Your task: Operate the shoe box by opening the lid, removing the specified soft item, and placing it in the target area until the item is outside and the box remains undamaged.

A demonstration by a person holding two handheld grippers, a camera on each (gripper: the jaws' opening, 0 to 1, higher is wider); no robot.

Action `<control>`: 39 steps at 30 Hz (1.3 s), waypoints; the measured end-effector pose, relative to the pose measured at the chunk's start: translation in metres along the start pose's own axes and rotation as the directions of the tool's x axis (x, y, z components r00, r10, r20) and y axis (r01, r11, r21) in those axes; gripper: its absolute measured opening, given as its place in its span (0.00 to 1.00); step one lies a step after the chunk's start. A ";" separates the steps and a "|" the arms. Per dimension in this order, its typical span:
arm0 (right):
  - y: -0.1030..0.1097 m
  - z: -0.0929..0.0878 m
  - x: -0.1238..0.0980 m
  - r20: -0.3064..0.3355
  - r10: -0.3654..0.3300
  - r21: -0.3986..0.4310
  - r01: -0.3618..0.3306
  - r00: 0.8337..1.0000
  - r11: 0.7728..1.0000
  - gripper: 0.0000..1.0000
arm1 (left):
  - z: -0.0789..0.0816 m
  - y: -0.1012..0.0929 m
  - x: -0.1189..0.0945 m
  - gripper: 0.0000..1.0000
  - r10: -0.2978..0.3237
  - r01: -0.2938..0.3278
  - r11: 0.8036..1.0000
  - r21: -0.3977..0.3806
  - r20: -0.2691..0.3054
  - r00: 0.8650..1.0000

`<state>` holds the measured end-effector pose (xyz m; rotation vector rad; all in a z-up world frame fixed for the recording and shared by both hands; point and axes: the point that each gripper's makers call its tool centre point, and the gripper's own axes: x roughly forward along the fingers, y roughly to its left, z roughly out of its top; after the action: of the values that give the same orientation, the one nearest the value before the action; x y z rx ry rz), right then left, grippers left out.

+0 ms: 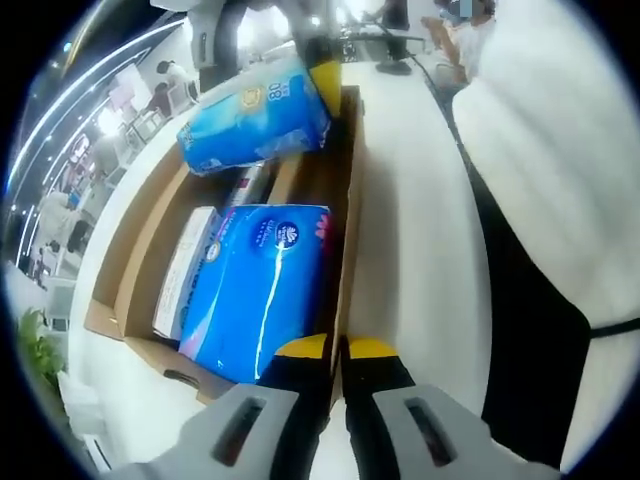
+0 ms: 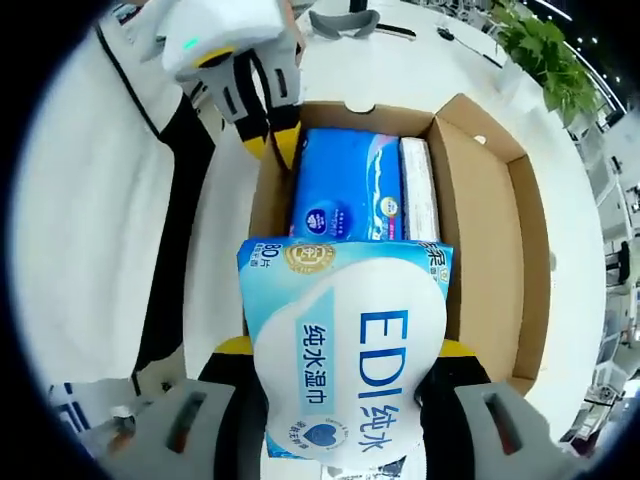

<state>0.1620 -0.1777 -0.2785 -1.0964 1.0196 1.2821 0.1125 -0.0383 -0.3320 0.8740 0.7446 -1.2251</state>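
Note:
An open cardboard shoe box [image 1: 345, 200] [image 2: 480, 200] lies on a white table. Inside it are a blue tissue pack [image 1: 262, 290] [image 2: 345, 185] and a white pack [image 1: 185, 265] [image 2: 420, 190]. My left gripper [image 1: 338, 350] [image 2: 278, 140] is shut on the box's side wall, which runs up between its yellow-tipped jaws. My right gripper [image 2: 345, 350] [image 1: 322, 72] is shut on a soft light-blue wet-wipes pack [image 2: 345, 350] [image 1: 255, 125] and holds it above the box's end, clear of the other packs.
The box lid [image 2: 525, 250] lies folded open on the far side. The white table [image 1: 420, 230] [image 2: 230, 240] runs along the box. A person in white top and dark trousers [image 1: 540, 200] [image 2: 90, 200] stands close. A green plant [image 2: 545, 50] stands beyond the table.

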 end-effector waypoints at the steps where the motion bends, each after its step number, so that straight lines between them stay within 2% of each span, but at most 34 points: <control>1: 0.001 0.000 -0.001 0.005 -0.001 -0.010 0.001 1.000 1.000 0.60 | 0.000 0.000 0.000 0.03 0.000 0.000 1.000 0.002 0.000 1.000; 8: -0.006 -0.010 -0.011 -0.007 -0.036 -0.034 0.036 0.999 0.999 0.60 | 0.000 0.000 0.000 0.03 -0.003 0.003 1.000 -0.014 -0.001 1.000; 16: -0.005 -0.017 -0.018 -0.019 -0.038 -0.038 0.037 0.999 0.999 0.60 | 0.000 0.000 0.000 0.04 0.001 -0.001 1.000 -0.010 0.000 1.000; 26: -0.003 -0.039 -0.025 -0.039 -0.044 -0.037 0.043 0.998 0.998 0.57 | -0.001 0.000 0.000 0.04 0.003 -0.003 1.000 -0.021 -0.003 1.000; 33: -0.005 -0.049 -0.032 -0.023 -0.055 -0.021 0.054 0.998 0.998 0.57 | 0.000 0.000 0.000 0.04 -0.001 0.001 1.000 -0.025 -0.004 1.000; 39: -0.004 -0.065 -0.031 -0.043 -0.055 -0.023 0.054 0.998 0.998 0.57 | 0.000 0.000 -0.001 0.04 -0.004 0.004 1.000 -0.029 -0.006 1.000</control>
<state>0.1660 -0.2477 -0.2604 -1.1653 1.0040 1.2330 0.1128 -0.0377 -0.3317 0.8532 0.7670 -1.2134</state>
